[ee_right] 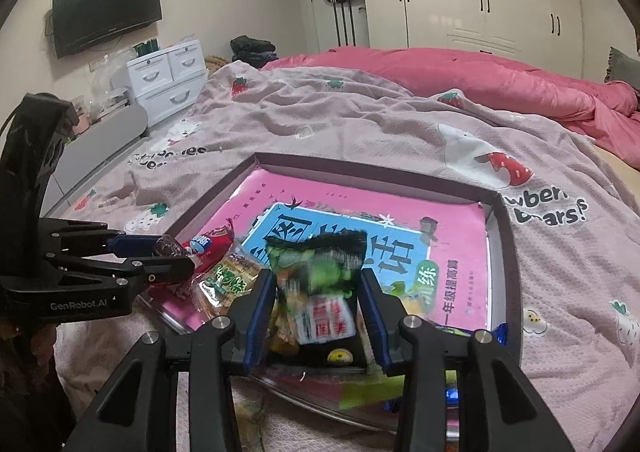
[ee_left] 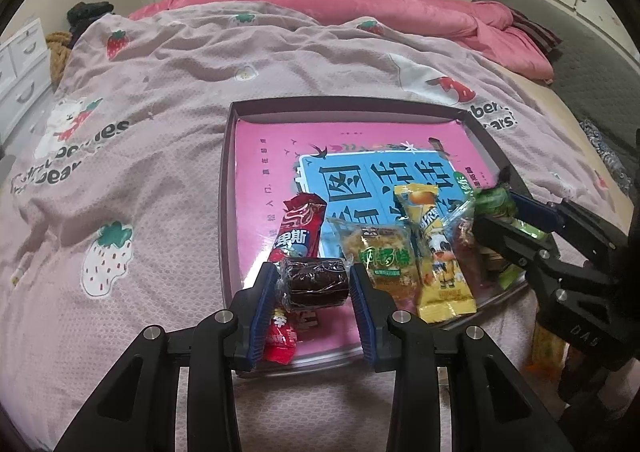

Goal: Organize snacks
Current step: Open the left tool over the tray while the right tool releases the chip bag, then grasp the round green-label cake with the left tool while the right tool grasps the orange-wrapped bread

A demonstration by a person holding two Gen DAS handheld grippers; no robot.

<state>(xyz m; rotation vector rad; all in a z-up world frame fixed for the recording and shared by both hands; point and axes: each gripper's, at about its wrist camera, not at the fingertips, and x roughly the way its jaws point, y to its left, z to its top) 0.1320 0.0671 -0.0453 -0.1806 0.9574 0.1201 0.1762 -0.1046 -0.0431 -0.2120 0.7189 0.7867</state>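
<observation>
A dark-rimmed tray (ee_left: 226,188) with a pink book as its floor lies on the bed. Over its near edge my left gripper (ee_left: 314,284) is shut on a dark brown wrapped cake roll (ee_left: 316,280). Lying in the tray are a red wafer pack (ee_left: 298,228), a clear pack with a green label (ee_left: 380,260) and a yellow pack (ee_left: 438,252). My right gripper (ee_right: 318,292) is shut on a green and black packet (ee_right: 320,276) above the tray's near right part (ee_right: 504,220). In that view, the left gripper (ee_right: 172,254) holds the roll (ee_right: 168,246) at the left.
A strawberry-print blanket (ee_left: 160,112) covers the bed, with a pink quilt (ee_left: 360,8) behind. White drawers (ee_right: 168,80) stand at the far left, wardrobes along the back wall. A blue wrapper (ee_right: 500,332) lies by the tray's near right corner, and an orange-green packet (ee_left: 548,348) beside the tray.
</observation>
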